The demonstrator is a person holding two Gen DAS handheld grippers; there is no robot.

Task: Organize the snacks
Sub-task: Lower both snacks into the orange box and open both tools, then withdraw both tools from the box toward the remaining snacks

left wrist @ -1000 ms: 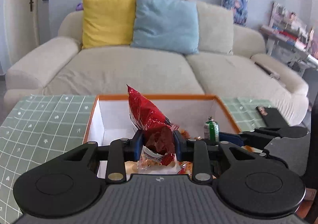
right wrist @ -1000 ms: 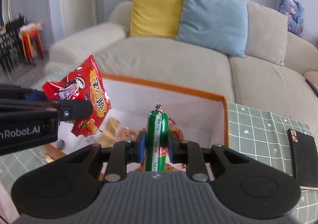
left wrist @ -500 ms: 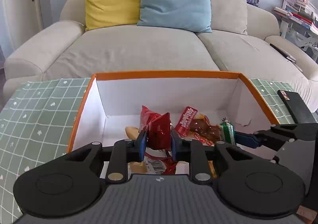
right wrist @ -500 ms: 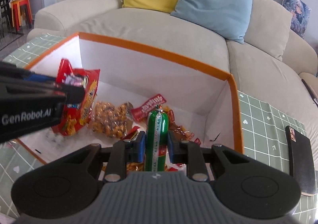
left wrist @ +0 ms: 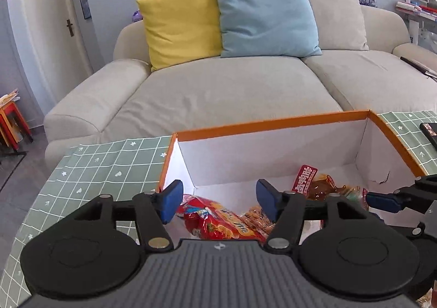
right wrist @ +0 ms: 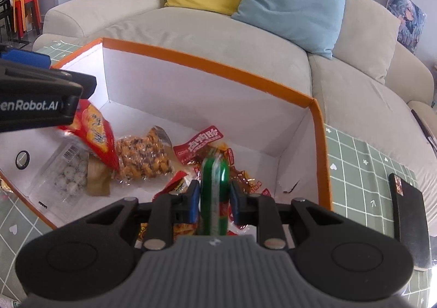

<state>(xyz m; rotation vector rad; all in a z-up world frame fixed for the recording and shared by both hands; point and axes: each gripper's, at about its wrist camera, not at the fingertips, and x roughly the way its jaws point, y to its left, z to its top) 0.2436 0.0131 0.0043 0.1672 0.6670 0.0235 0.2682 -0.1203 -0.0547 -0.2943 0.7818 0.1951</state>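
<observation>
An orange-rimmed white box (left wrist: pixel 273 123) (right wrist: pixel 218 67) sits on a green checked tablecloth and holds several snack packets. My left gripper (left wrist: pixel 218 200) hangs over the box's left part, its jaws opening wide with nothing pressed between them. The red snack bag (left wrist: pixel 218 222) (right wrist: pixel 97 134) lies below it, on the other packets in the box. My right gripper (right wrist: pixel 214 200) is shut on a green sausage stick (right wrist: pixel 214 185), held upright just above the packets near the box's right side. The left gripper's finger (right wrist: pixel 41 84) shows at the left edge of the right wrist view.
In the box lie a bag of glazed nuts (right wrist: pixel 144 155), a clear pack of white balls (right wrist: pixel 67 171) and red packets (right wrist: pixel 199 141). A black phone (right wrist: pixel 409 215) lies on the cloth right of the box. A beige sofa (left wrist: pixel 218 94) stands behind.
My left gripper lowered into the box, opened and let go of the red snack bag, which now lies inside. The right gripper sank towards the packets, still holding the green sausage.
</observation>
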